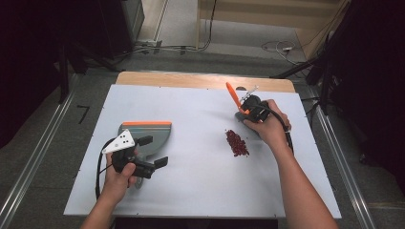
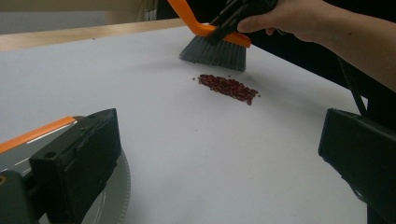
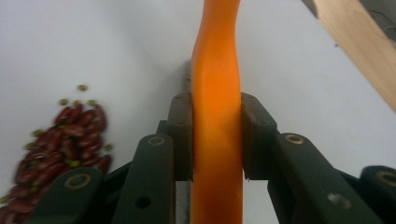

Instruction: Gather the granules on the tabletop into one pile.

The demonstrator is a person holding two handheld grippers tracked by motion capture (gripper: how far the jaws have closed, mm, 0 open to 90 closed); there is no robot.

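Two grippers ready: my right gripper clamps the brush; left gripper, open, by the dustpan. Next, sweep beans toward eight o'clock.

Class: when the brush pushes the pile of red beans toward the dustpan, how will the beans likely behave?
The beans lie loose in a pile, so they would probably scatter rather than move together. They look smooth and rounded, so some may roll on the flat white table. The brush has soft-looking bristles, which may let some slip through.

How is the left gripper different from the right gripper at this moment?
The left gripper is open and holds nothing; the right gripper is shut on the orange brush handle. The left one is beside the dustpan; the right one is near the beans. A hand holds each.
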